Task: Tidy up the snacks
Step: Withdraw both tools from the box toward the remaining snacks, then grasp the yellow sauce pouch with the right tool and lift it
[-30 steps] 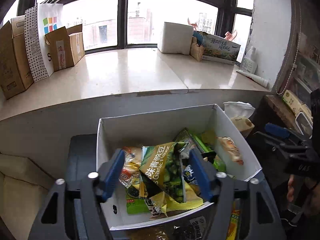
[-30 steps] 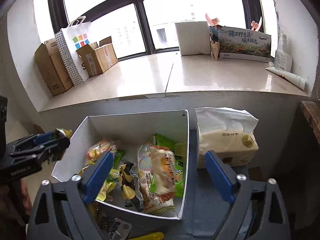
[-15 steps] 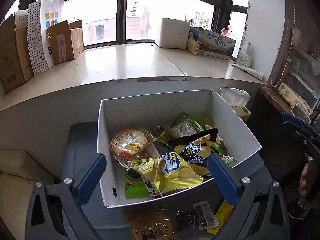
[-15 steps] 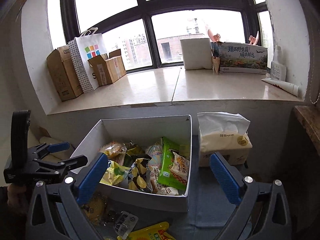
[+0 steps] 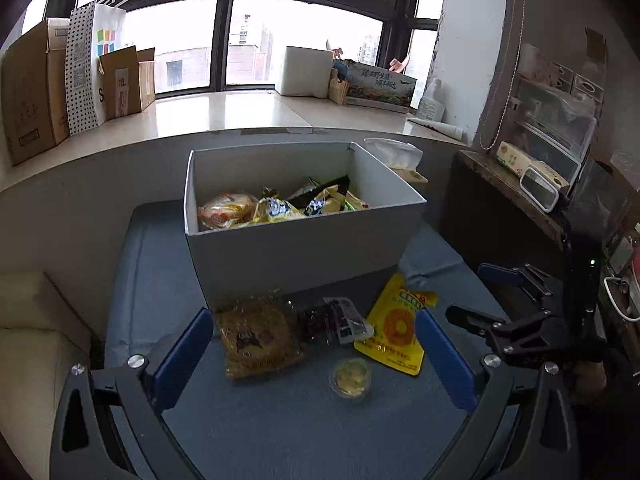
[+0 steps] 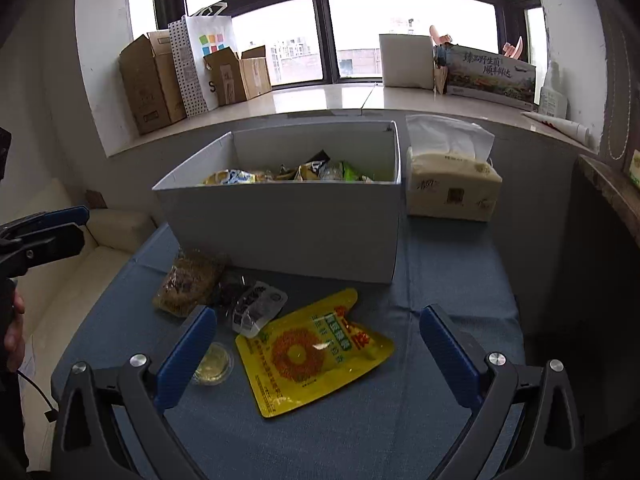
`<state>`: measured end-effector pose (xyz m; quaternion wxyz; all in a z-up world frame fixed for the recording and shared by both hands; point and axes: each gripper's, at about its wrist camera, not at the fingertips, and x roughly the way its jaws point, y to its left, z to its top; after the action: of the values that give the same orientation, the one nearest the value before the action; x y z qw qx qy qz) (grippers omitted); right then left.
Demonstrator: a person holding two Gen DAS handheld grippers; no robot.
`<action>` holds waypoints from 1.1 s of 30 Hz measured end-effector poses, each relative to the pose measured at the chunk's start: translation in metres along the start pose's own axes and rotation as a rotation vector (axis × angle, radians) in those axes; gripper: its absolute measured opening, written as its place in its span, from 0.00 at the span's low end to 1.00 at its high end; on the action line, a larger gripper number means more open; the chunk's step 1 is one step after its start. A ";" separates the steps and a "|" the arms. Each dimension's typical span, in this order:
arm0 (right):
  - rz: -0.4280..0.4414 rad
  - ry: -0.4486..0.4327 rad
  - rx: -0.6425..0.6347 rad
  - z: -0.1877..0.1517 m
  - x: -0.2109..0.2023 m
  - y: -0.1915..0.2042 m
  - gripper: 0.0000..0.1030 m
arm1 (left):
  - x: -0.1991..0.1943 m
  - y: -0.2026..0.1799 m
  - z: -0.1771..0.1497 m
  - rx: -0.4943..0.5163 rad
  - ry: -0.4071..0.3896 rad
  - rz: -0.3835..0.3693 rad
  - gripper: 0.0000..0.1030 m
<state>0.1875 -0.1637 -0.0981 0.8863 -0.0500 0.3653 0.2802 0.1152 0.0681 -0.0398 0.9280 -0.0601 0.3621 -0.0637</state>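
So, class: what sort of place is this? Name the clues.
Probably a home or small office corner by a window: a wide stone windowsill stacked with cardboard boxes, a tissue pack, and a cream sofa.

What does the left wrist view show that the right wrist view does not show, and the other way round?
Only the left wrist view shows the dark wooden side shelf holding a clear plastic drawer unit, and the right gripper seen from the side.

Only the right wrist view shows the full beige tissue pack beside the box, and the left gripper at the frame's edge.

Both show the white cardboard box filled with snacks, the yellow sunflower pouch, the small clear jelly cup and the blue tablecloth. Both grippers stand open and empty.
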 end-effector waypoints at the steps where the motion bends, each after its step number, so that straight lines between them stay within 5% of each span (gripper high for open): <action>1: 0.000 0.030 -0.013 -0.009 0.006 0.001 1.00 | -0.002 -0.002 -0.008 -0.005 0.008 0.004 1.00; 9: -0.027 0.122 -0.222 -0.027 0.048 0.007 1.00 | 0.002 -0.009 -0.044 -0.024 0.061 -0.027 1.00; 17: 0.016 0.210 -0.286 -0.002 0.095 -0.007 1.00 | 0.003 -0.009 -0.040 -0.027 0.061 -0.042 1.00; 21: 0.117 0.258 -0.243 -0.002 0.109 -0.013 1.00 | 0.003 -0.007 -0.041 -0.034 0.062 -0.036 1.00; 26: 0.118 0.242 -0.258 -0.009 0.105 -0.007 0.98 | 0.004 -0.006 -0.042 -0.037 0.069 -0.027 1.00; 29: 0.140 0.232 -0.215 -0.009 0.094 -0.010 0.74 | 0.007 -0.005 -0.043 -0.046 0.074 -0.028 1.00; 31: 0.159 0.226 -0.167 -0.009 0.087 -0.018 0.35 | 0.009 -0.005 -0.045 -0.049 0.080 -0.024 1.00; 33: 0.156 0.223 -0.147 -0.012 0.080 -0.019 0.28 | 0.011 -0.005 -0.046 -0.053 0.085 -0.021 1.00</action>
<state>0.2369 -0.1466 -0.1630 0.8097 -0.1170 0.4429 0.3669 0.0915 0.0587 -0.0799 0.9093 -0.0855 0.4018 -0.0665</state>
